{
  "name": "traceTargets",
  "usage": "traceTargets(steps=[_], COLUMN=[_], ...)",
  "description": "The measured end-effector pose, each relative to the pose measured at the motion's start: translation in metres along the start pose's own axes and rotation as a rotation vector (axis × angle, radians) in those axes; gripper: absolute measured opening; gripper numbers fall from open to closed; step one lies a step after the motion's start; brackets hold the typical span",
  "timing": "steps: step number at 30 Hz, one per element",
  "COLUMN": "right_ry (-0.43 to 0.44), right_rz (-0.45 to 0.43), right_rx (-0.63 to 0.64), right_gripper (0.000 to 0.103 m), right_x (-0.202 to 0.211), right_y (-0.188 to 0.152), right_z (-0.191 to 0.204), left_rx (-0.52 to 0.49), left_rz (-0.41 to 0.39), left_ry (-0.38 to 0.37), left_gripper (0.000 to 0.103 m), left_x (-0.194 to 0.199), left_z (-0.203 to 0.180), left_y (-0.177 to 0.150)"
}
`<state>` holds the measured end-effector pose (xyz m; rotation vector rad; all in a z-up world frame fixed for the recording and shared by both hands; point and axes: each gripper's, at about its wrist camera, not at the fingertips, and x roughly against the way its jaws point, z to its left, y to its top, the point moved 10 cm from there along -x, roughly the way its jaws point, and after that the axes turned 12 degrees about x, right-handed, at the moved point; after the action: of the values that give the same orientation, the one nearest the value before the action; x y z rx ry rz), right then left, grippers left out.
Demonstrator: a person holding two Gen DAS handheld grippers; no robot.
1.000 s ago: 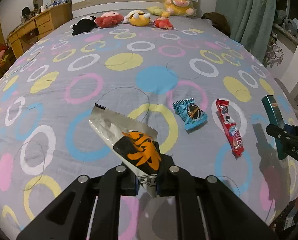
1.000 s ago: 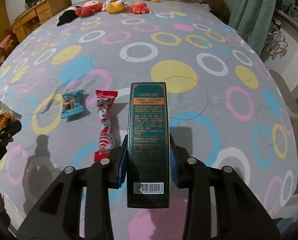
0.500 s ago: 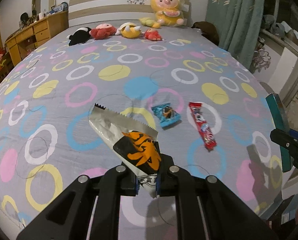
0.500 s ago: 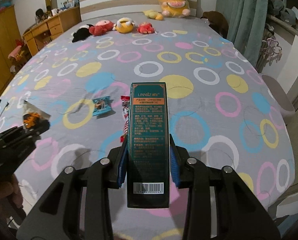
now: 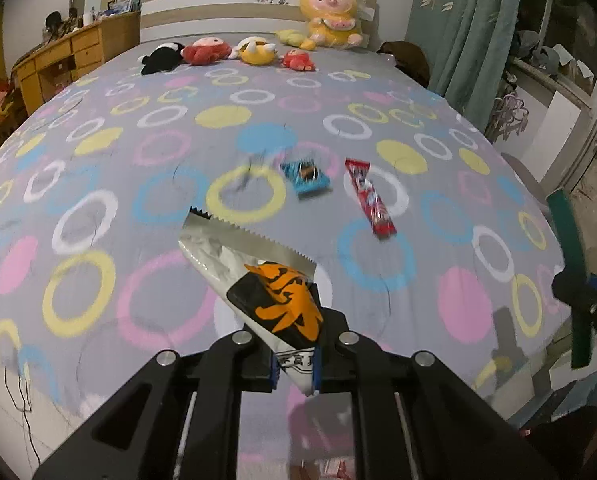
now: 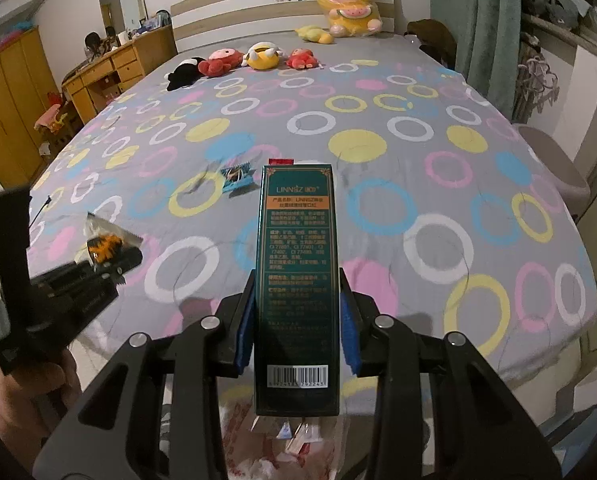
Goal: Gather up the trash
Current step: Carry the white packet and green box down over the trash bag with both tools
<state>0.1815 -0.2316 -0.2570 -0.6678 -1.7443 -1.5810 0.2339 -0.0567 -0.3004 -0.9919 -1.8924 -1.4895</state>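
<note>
Left black two-finger gripper (image 5: 294,364) tilted downward over near edge of bed, blue pads pinching lower end of silver foil wrapper with black-and-orange print (image 5: 258,280); serrated wrapper end sticking up and forward, clear of bedspread

Right black two-finger gripper (image 6: 298,320) likewise pitched downward, blue pads clamped on both long sides of tall dark green cardboard box with barcode (image 6: 298,280), box upright between jaws, barcode end nearest camera

In right view: left gripper at left edge, held by a hand (image 6: 26,396) low in frame, partly blurred

Still on grey bedspread with coloured rings (image 5: 98,160): small blue snack packet (image 5: 306,176) and long red snack packet (image 5: 370,200), side by side, apart, well ahead of both grippers. In right view red packet almost wholly hidden behind box

Below box in right view: red-and-white plastic bag (image 6: 282,440) holding crumpled bits, contents not resolvable

Versus one second ago: both grips unchanged; both grippers drawn back from bed, two packets now smaller and farther up frame, foot edge of bed and floor newly visible; bag newly in sight under right gripper
</note>
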Motion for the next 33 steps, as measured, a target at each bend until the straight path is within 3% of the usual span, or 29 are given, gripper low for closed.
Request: traceTargets(steps=[13, 33], right_ry=[0.011, -0.008], right_rz=[-0.012, 0.036], right_rx=[0.009, -0.002], right_gripper=[0.035, 0.035], right_x=[0.051, 0.067], right_y=[-0.056, -0.136], right_z=[0.022, 0.034], left_rx=[0.033, -0.008], left_rz=[0.043, 0.120], left_ry=[-0.001, 0.018], left_gripper=[0.012, 0.011], left_x=[0.028, 0.043], left_z=[0.008, -0.005], left_y=[-0.077, -0.170])
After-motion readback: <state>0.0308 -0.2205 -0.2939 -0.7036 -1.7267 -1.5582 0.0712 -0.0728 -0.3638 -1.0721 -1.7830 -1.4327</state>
